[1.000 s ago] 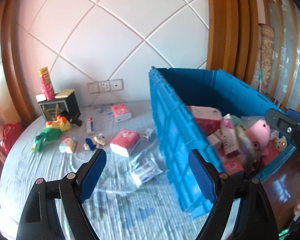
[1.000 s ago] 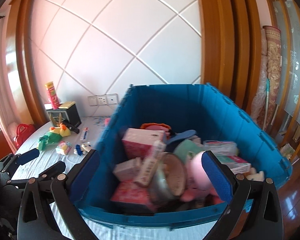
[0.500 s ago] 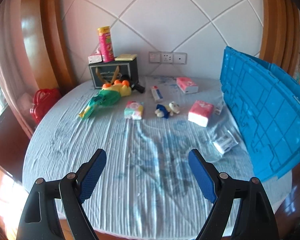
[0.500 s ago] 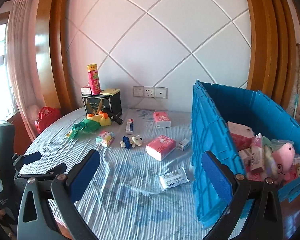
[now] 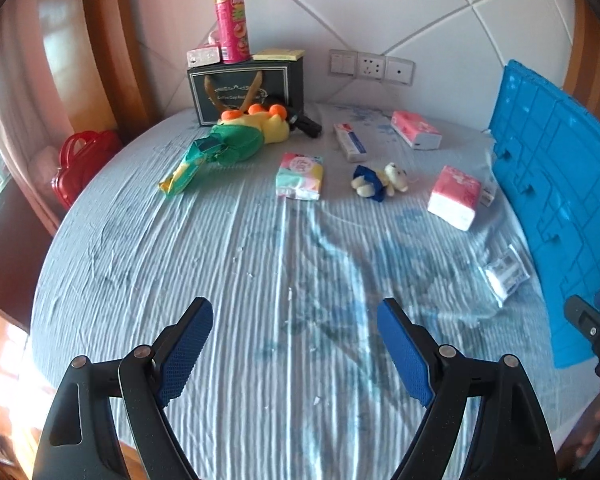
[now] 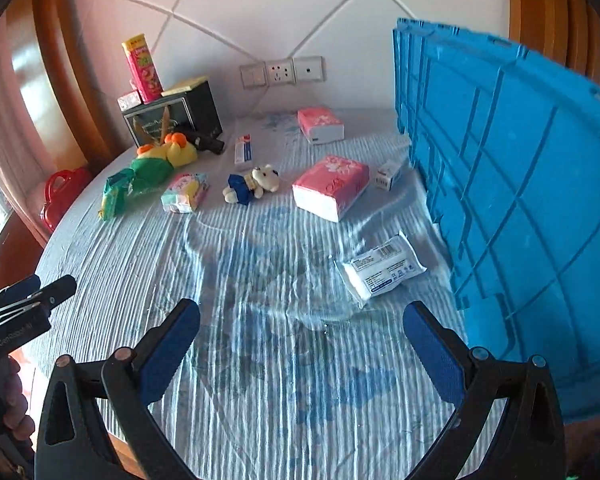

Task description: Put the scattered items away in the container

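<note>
Right wrist view puts the white packet [image 6: 382,270] just ahead of your right tongs [image 6: 302,348] and a little to their right, lying flat on the desk [image 6: 260,380] close beside the wall of the blue crate [image 6: 520,200]. Its long axis runs slantwise, from lower left up toward the crate, so you likely need to turn the wrist and close across its short side. Both pairs of tongs stand wide apart and hold nothing. From your left tongs [image 5: 296,346] the same packet [image 5: 506,274] sits far off to the right, near the crate wall [image 5: 560,208], so the right hand looks the nearer one. The pink tissue pack [image 6: 332,186], the small bear [image 6: 254,188] and the other things lie farther back, well apart from either pair.
</note>
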Motion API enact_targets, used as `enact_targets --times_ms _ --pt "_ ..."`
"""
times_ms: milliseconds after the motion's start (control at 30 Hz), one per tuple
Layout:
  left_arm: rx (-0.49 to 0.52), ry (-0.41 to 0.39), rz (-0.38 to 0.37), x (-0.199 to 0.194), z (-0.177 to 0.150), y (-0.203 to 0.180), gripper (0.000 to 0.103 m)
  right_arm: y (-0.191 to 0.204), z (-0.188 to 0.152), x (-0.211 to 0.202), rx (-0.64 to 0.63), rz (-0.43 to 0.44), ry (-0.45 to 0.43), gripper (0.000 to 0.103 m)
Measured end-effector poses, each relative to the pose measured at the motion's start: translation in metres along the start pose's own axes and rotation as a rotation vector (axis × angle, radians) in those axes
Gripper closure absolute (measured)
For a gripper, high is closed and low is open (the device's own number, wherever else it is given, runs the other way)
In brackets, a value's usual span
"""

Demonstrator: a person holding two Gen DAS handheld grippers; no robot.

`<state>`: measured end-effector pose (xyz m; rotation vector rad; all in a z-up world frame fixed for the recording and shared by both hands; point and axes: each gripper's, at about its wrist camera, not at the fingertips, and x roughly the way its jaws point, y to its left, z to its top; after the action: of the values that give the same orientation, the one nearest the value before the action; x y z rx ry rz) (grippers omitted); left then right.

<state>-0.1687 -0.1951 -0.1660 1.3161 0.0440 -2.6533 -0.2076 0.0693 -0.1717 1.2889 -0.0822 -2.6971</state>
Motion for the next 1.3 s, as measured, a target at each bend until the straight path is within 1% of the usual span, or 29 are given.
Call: enact_targets --times_ms 33,200,300,433,567,600,667,733,833,933,1000,1067,1167,1233,1300 --pt "0.000 0.004 0.010 0.007 0.004 0.001 0.018 -0.001 0.002 0.008 0.005 -0.002 0.008 0.000" --pt "0.028 0.048 0.004 0.045 0.019 0.001 0.018 -0.005 0.009 0.040 0.044 -0.038 0.066 0.000" --pt "0.037 0.067 -0.014 0.068 0.035 0.002 0.018 -0.009 0.014 0.056 0.073 -0.083 0.093 0.000" --pt "0.108 0.078 -0.032 0.104 0.061 0.000 0.018 -0.016 0.023 0.081 0.168 -0.138 0.116 0.000" --pt "0.175 0.113 -0.049 0.152 0.090 -0.002 0.018 -0.027 0.030 0.117 0.305 -0.248 0.147 0.000" --pt "0.188 0.111 -0.053 0.164 0.097 -0.002 0.018 -0.032 0.031 0.126 0.341 -0.271 0.152 0.000" --pt "0.201 0.126 -0.051 0.188 0.108 -0.004 0.018 -0.040 0.031 0.144 0.394 -0.304 0.170 0.000" --pt "0.200 0.151 -0.071 0.211 0.118 -0.008 0.018 -0.046 0.030 0.160 0.430 -0.323 0.189 0.000" --pt "0.217 0.167 -0.091 0.236 0.128 -0.017 0.018 -0.054 0.032 0.174 0.462 -0.372 0.195 0.000" --pt "0.234 0.181 -0.104 0.256 0.139 -0.028 0.018 -0.061 0.037 0.190 0.472 -0.392 0.214 0.000" --pt "0.239 0.201 -0.121 0.269 0.144 -0.036 0.018 -0.067 0.041 0.200 0.480 -0.404 0.225 0.003" --pt "0.257 0.207 -0.101 0.281 0.146 -0.045 0.018 -0.073 0.042 0.210 0.496 -0.406 0.243 0.009" --pt "0.316 0.181 -0.063 0.289 0.147 -0.060 0.018 -0.075 0.046 0.220 0.470 -0.444 0.257 0.009" --pt "0.351 0.168 -0.042 0.291 0.149 -0.068 0.018 -0.075 0.047 0.223 0.463 -0.455 0.258 0.009" --pt "0.340 0.172 -0.023 0.293 0.153 -0.067 0.018 -0.075 0.047 0.221 0.458 -0.468 0.253 0.009"
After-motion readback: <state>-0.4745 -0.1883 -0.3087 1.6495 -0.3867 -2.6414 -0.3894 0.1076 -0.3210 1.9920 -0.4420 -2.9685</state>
